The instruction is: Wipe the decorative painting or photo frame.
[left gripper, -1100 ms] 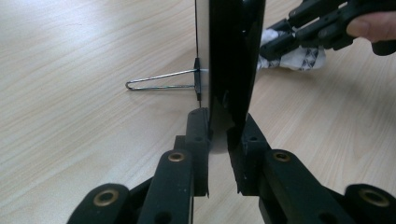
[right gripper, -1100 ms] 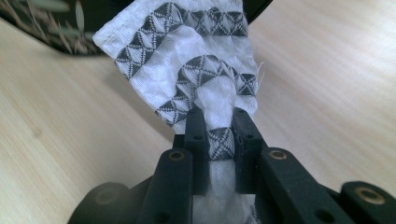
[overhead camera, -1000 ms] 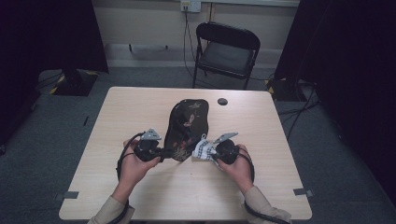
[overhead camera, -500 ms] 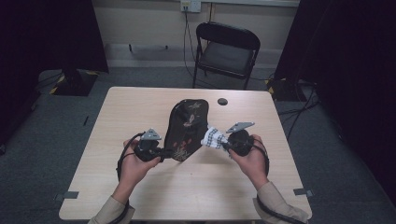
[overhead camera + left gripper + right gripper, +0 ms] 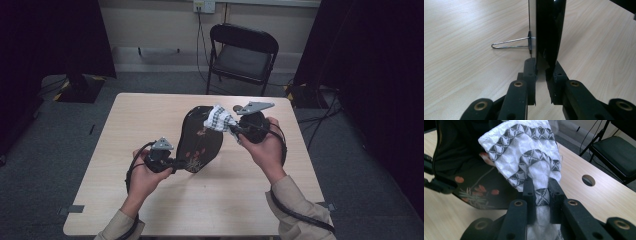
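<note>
A black oval tray [image 5: 200,142] painted with red flowers stands tilted on its lower edge on the table. My left gripper [image 5: 179,162] is shut on that lower rim; in the left gripper view my left gripper [image 5: 541,68] clamps the thin black tray [image 5: 550,25] edge-on, and a wire loop [image 5: 509,43] sticks out from the tray's back. My right gripper [image 5: 232,129] is raised by the tray's upper right edge, shut on a white cloth with a black pattern [image 5: 218,118]. In the right gripper view the bunched cloth [image 5: 524,147] bulges above my right gripper [image 5: 541,187], against the tray [image 5: 461,162].
The light wooden table [image 5: 150,115] has a round hole [image 5: 588,180] near its far edge. A black folding chair [image 5: 242,52] stands behind the table. Cables run across the floor at the right, and dark curtains hang on both sides.
My right gripper has risen with the cloth from low beside the tray's right edge to the tray's upper part. The left gripper and the tray have stayed put.
</note>
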